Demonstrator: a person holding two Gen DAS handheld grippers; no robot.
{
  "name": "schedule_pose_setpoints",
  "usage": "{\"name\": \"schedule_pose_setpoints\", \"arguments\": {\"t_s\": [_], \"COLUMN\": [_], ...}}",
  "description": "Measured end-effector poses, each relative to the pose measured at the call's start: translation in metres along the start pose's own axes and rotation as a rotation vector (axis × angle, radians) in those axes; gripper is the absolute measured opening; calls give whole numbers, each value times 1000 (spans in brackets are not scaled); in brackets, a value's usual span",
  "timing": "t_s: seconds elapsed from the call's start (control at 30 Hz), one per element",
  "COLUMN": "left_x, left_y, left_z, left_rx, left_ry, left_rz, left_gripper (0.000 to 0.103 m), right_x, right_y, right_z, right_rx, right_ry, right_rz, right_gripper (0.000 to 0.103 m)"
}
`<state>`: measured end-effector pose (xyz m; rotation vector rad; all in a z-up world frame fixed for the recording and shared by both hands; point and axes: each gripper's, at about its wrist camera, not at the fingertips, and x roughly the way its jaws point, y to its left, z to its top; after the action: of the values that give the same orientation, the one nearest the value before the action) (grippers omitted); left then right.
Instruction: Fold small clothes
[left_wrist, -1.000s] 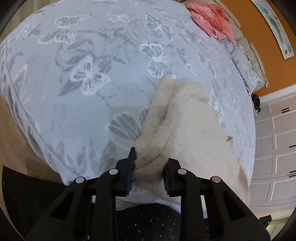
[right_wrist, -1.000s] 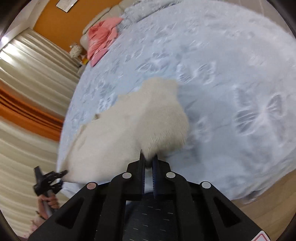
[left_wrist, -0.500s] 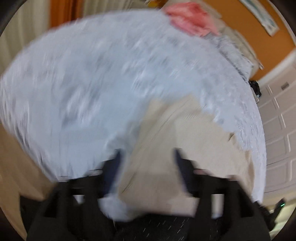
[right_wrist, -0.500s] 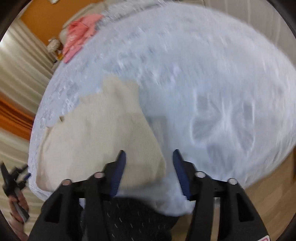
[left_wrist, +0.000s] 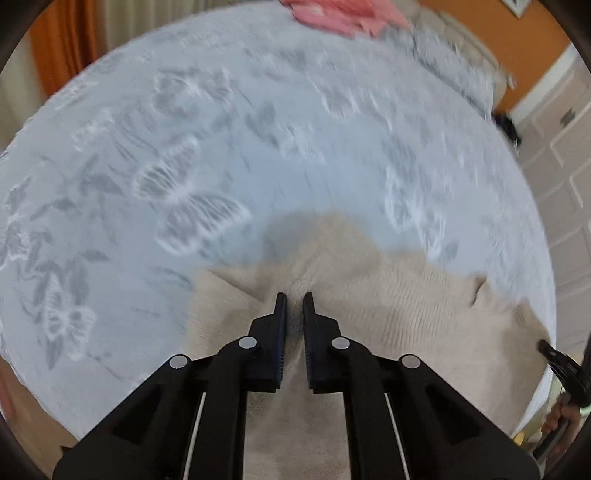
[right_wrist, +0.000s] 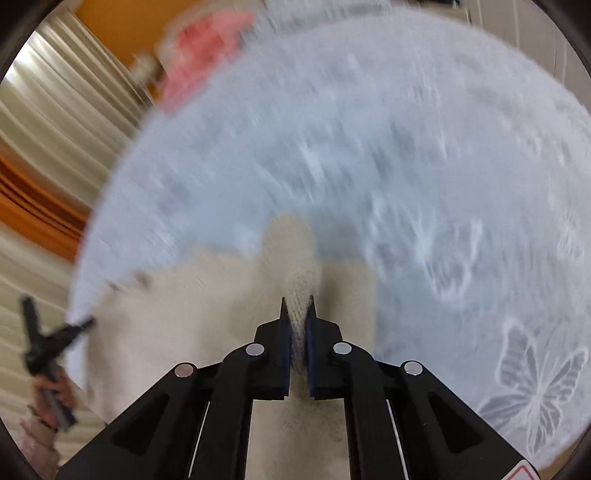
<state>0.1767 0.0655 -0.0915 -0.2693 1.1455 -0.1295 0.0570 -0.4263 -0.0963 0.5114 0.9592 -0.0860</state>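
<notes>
Nearest the left wrist camera, the left gripper (left_wrist: 294, 296) pinches a raised fold of the cream knit garment (left_wrist: 406, 314); its jaws have just been closing and now press on the cloth between them. The right gripper (right_wrist: 296, 300) does likewise in its own view, jaws just closed on a narrow ridge of the same garment (right_wrist: 177, 332), which rises between the pads and runs on straight ahead of the fingers.

The garment lies at the near edge of the bed, on the pale blue bedspread (left_wrist: 258, 147) printed with white and grey butterflies. From the left wrist view its long axis runs across the frame, left to right along the bed's near edge, the far end reaching toward the right gripper (left_wrist: 554, 354) seen at the frame's right border, with a hand (left_wrist: 565, 421) below it. In the right wrist view the left gripper (right_wrist: 79, 325) shows at the garment's left end.

Farther off, a pink cloth (left_wrist: 340, 14) lies at the far side of the bed, blurred. Beyond stand an orange wall (right_wrist: 125, 22) and pale pleated curtains (right_wrist: 62, 110).
</notes>
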Motion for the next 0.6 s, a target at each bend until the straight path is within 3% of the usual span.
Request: {"name": "schedule_pose_setpoints", "arguments": {"t_s": [0.07,0.17,0.2,0.27,0.33,0.4,0.5,0.6], "left_x": [4,37,40,32,12,-16,-33,-30], "left_y": [12,23,23,22,28,37,49,72], "left_z": [2,-5,-7,-6,-9,-18,-40,-73], "left_rx": [-28,-20,-14,-41,-110,-158,-158,-256], "left_ry": [6,82,68,47,31,-42,-17,70], "left_rz": [27,73,74,60,10,-11,22,-10], "left_gripper": [7,9,11,18,53,72,80,81], "right_x": [2,54,61,39,9,-15,-29,-13], "right_y": [-15,-45,-51,-44,-31,-11,31,88], "right_z": [2,-6,-10,-8,-11,-19,-43,-76], "right_rx": [43,79,94,138,150,100,2,-108], "right_ry": [-23,144,157,66,-14,-52,3,119], "right_rz": [-10,-127,-154,-115,-96,-67,21,127], "right_gripper": [6,10,17,27,28,28,28,28]}}
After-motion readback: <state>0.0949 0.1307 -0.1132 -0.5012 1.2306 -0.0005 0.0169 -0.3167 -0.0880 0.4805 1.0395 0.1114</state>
